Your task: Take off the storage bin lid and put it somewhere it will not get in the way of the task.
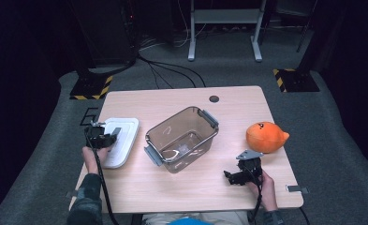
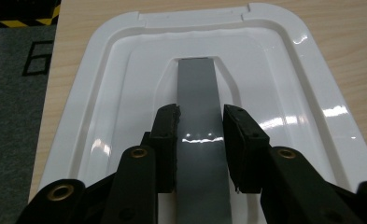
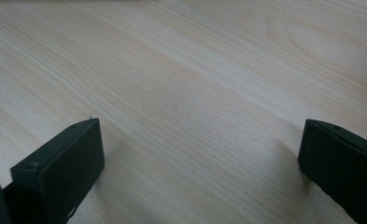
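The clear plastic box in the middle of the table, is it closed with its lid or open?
Open: the clear box has no cover, and the white lid lies flat beside it.

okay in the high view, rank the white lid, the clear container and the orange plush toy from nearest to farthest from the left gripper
1. White lid: at the table's left; the left gripper is right over it, jaws closed on its grey handle strip.
2. Clear container: mid-table, right of the lid.
3. Orange plush toy: far right, nearer the right gripper.

White lid, grey handle strip, flat on table
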A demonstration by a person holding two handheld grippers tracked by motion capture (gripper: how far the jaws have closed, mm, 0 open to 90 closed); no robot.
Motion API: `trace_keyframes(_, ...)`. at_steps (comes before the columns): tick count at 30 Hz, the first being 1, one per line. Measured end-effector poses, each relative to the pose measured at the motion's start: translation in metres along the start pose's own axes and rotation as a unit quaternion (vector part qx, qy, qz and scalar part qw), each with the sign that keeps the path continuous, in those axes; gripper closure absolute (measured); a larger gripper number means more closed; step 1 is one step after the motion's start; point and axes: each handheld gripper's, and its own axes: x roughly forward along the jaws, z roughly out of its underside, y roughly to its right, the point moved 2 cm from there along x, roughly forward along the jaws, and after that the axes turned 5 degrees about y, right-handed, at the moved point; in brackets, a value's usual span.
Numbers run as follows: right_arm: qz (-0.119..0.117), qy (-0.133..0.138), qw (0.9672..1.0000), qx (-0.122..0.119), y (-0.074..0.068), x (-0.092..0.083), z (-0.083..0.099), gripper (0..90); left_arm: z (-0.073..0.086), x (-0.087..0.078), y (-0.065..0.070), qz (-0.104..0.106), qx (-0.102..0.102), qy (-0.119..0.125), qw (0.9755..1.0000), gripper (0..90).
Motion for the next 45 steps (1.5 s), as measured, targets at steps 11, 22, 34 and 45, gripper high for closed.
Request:
trace_keyframes(11,0.000,0.000,1.0000,0.000,0.000,0.000,0.000,0.0,0.009,0.009,-0.002,-0.021,-0.011,-0.008,0.9997,66.5)
trace_keyframes(22,-0.001,0.000,1.0000,-0.001,0.000,0.000,0.000,0.0,0.015,0.020,0.000,-0.032,-0.017,-0.021,0.9991,66.4)
trace_keyframes(34,-0.001,-0.001,1.0000,0.000,0.000,0.000,0.000,0.0,0.014,0.027,0.002,-0.052,-0.021,-0.012,0.9983,65.9)
trace_keyframes(45,-0.001,-0.001,1.0000,0.000,0.000,0.000,0.000,0.0,0.014,0.028,0.001,-0.045,-0.024,-0.016,0.9986,53.3)
